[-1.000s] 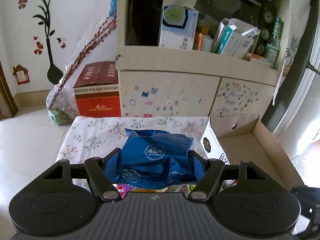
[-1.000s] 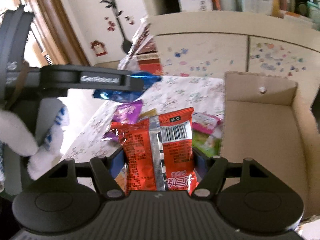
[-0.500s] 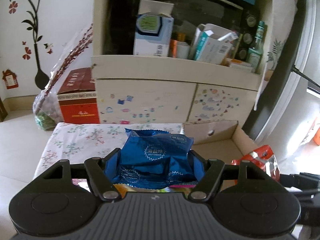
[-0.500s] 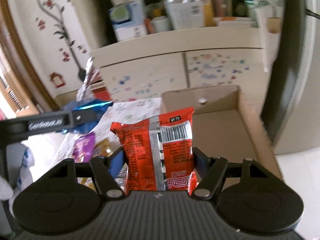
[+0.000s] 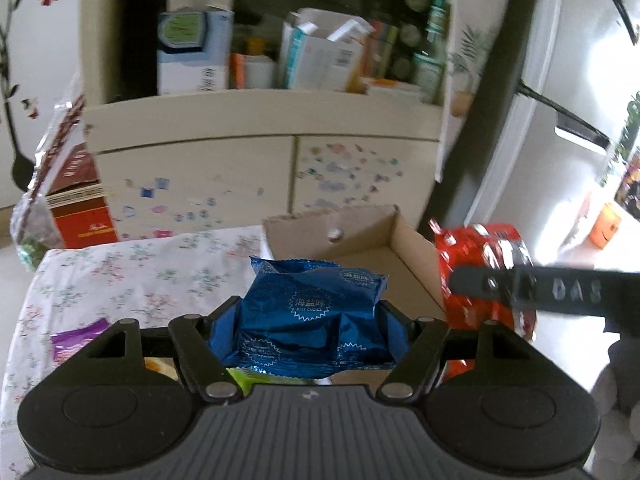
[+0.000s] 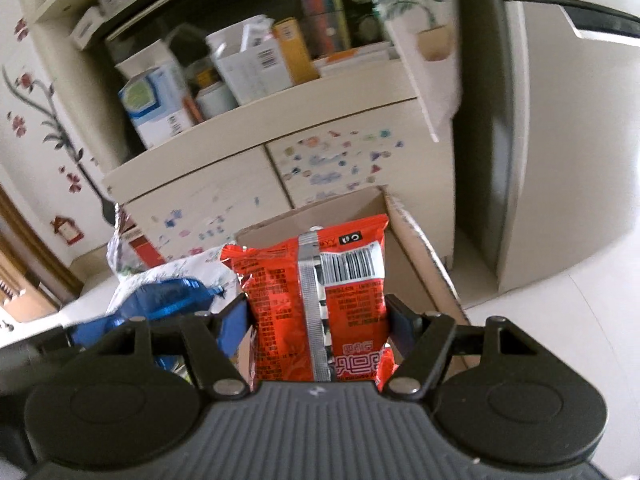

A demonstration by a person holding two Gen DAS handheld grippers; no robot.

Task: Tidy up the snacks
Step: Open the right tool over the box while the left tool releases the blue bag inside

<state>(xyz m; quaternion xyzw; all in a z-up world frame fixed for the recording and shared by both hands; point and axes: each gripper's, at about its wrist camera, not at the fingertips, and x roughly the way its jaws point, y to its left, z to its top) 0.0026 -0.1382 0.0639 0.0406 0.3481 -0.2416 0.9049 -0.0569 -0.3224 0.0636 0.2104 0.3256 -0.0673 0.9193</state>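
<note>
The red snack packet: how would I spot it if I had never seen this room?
Find the open cardboard box in front of the sticker-covered cupboard. Just before it, the right gripper clamps a red packet upright. Its silver back seam and barcode set it apart from the blue packet in the left gripper.

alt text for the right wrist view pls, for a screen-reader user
The right claw grips an upright red snack packet, barcode side facing the camera, in front of an open cardboard box. To the left, a blue snack packet sits in the left claw, above a floral tablecloth. Behind stands a cream cabinet with stickers on its doors and a cluttered shelf.
</note>
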